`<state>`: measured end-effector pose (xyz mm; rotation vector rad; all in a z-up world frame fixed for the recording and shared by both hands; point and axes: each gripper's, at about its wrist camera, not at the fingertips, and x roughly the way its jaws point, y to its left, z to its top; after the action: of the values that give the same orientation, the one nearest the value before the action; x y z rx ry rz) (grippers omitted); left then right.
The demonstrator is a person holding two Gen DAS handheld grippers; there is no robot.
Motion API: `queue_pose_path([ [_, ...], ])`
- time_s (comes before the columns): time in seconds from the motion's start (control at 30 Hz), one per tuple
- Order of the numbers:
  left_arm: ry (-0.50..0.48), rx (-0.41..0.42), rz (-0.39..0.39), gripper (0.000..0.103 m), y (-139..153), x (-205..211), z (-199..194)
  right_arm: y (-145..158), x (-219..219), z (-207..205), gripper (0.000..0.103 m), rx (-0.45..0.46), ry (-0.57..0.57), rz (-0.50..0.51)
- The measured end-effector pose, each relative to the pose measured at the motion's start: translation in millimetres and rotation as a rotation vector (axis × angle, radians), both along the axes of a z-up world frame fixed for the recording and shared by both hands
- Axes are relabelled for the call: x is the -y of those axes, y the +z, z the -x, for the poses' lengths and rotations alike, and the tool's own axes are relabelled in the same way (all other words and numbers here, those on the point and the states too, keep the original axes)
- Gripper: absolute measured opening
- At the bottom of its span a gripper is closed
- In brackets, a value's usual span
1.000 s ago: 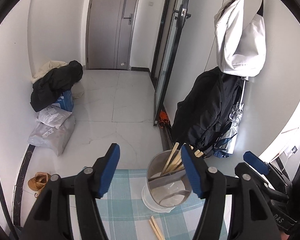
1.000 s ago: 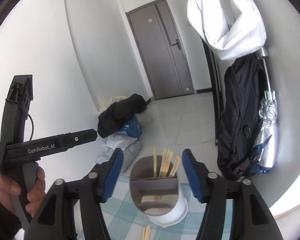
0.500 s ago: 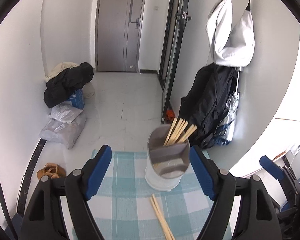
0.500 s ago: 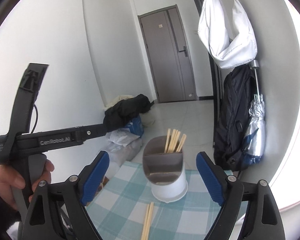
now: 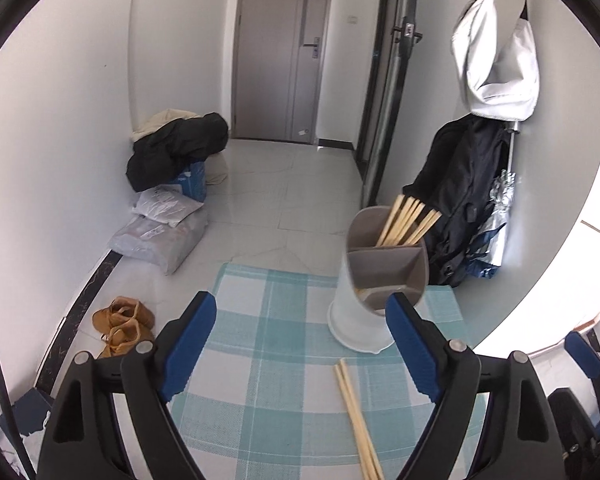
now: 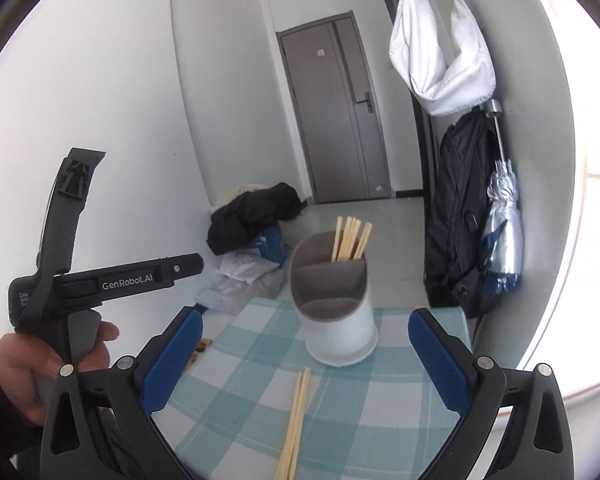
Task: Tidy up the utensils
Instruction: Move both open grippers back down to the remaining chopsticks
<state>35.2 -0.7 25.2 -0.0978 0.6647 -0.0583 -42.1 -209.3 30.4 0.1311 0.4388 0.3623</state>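
A white utensil holder (image 5: 352,316) with a grey divided insert stands at the far right of a checked teal cloth (image 5: 268,344). Several wooden chopsticks (image 5: 408,220) stick out of its rear compartment. A loose pair of chopsticks (image 5: 356,416) lies on the cloth in front of it. My left gripper (image 5: 300,308) hangs above the cloth, left of the holder, its jaws opening with nothing between them. In the right wrist view the holder (image 6: 340,332) and the loose chopsticks (image 6: 296,424) lie ahead of my right gripper (image 6: 306,320), whose jaws are also opening on nothing.
A hand (image 6: 28,368) holds the left gripper's handle at the left. A black backpack (image 5: 460,196), a folded umbrella (image 6: 504,220) and a white bag (image 5: 496,56) hang on the right wall. Clothes and parcels (image 5: 172,192) and shoes (image 5: 120,324) lie on the floor beyond the table.
Both grippers have drawn back from the holder and tipped downward, and their jaws have widened. The holder looks smaller, and the loose chopsticks and more cloth have come into view.
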Motion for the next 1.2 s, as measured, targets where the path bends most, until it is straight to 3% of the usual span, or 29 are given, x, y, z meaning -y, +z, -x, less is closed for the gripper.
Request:
queue_pose_path([
  [0.2, 0.051, -0.036, 0.018, 0.091, -30, -12, -1, -26, -1, -9, 0.103, -0.087, -0.030, 0.031],
  [0.37, 0.096, -0.107, 0.053, 0.091, -56, -27, -3, -57, -8, -32, 0.103, -0.265, 0.006, 0.069],
  [0.47, 0.108, -0.123, 0.022, 0.091, -69, -31, -3, -77, -12, -46, 0.102, -0.375, 0.029, 0.093],
  [0.63, 0.132, -0.208, 0.058, 0.091, -82, -45, -14, -100, -22, -63, 0.099, -0.467, 0.034, 0.141],
  [0.73, 0.171, -0.204, 0.016, 0.091, -82, -49, -17, -120, -36, -77, 0.088, -0.531, 0.058, 0.214],
  [0.87, 0.190, -0.226, 0.035, 0.091, -85, -61, -24, -148, -58, -95, 0.068, -0.606, 0.108, 0.333],
  [1.07, 0.210, -0.289, 0.084, 0.091, -95, -74, -30, -173, -77, -102, 0.059, -0.652, 0.148, 0.389],
  [1.2, 0.215, -0.298, 0.101, 0.091, -95, -77, -30, -177, -85, -96, 0.043, -0.643, 0.157, 0.455],
])
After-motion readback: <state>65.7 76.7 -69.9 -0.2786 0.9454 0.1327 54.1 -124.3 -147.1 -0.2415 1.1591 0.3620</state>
